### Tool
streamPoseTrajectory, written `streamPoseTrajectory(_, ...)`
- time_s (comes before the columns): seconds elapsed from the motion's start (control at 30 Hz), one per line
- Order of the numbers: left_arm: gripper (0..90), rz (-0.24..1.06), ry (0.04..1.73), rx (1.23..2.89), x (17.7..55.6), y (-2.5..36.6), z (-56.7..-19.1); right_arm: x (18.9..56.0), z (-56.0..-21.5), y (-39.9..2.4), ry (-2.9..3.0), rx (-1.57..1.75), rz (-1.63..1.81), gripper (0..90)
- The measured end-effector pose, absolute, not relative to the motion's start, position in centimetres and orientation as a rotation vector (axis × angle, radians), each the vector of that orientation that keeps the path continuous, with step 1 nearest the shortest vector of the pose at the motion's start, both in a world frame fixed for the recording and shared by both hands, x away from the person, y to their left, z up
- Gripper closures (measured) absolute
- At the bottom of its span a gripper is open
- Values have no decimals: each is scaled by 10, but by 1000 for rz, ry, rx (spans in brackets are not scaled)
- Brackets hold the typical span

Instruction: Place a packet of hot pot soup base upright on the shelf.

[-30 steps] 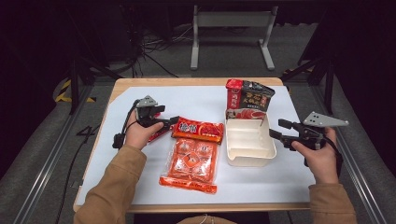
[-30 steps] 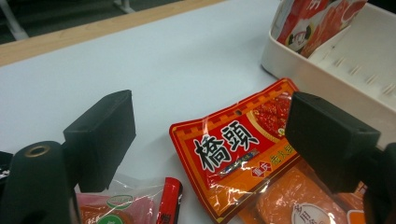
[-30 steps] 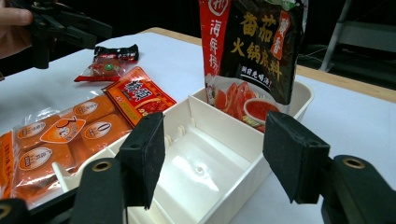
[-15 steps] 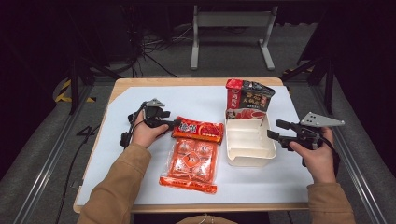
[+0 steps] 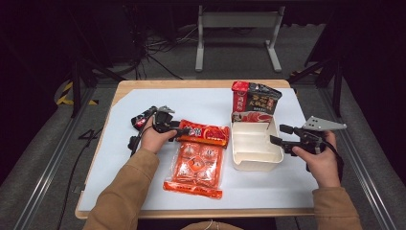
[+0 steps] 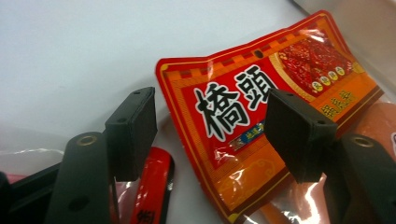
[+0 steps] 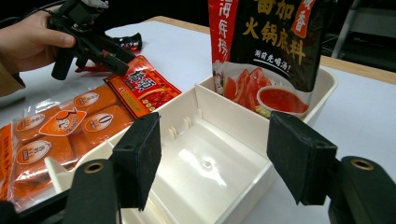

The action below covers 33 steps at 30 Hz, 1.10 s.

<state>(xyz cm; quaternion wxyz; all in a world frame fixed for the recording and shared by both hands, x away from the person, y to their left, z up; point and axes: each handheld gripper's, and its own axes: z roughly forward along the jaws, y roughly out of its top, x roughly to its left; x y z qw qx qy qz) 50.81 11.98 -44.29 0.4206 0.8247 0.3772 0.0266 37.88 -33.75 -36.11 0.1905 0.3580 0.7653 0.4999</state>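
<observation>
A person at a white-covered counter (image 5: 143, 182) is working the left hand-held gripper (image 5: 184, 131) down onto the near-left corner of a small red-and-orange seasoning packet (image 5: 205, 133), which is lying flat just to the left of the cream plastic bin (image 5: 253, 146). Compared with a second ago, the left hand has dropped lower and edged toward the packet, and its jaws have just been closing; in the left gripper view the two black pads (image 6: 133, 133) are straddling the packet's edge (image 6: 261, 116) with a gap still on both sides, so the packet is between them but not yet clamped. That is suggesting the pick-up is about to begin, probably toward the bin. The packet is looking glossy and slightly crinkled, printed with bold black characters on a red panel and a picture of red food at its far end, and it is overlapping the top of a larger clear-orange pack of blocks (image 5: 194, 167) lying on the bin's left and nearer the person. The right hand-held gripper (image 5: 275, 135) is waiting at the bin's right side, jaws wide apart and empty. A tall red-and-black pouch (image 5: 253, 103) is standing upright in the bin's far end.
</observation>
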Motion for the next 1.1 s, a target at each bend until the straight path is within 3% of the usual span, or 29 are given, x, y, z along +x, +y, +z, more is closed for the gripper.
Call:
streamPoseTrajectory(0.4, 429, 33, 934, 2059, 508, 115, -448, 380, -364, -333, 2164, 1009, 1412, 353)
streamPoseTrajectory(0.5, 514, 6, 926, 2053, 508, 115, -449, 381, -364, -330, 2173, 996, 1409, 351)
streamPoseTrajectory(0.9, 697, 51, 906, 2081, 505, 113, -450, 382, -367, -325, 2199, 997, 1425, 343)
streamPoseTrajectory(1.1, 853, 65, 896, 2075, 506, 115, -451, 383, -367, -323, 2211, 987, 1428, 342)
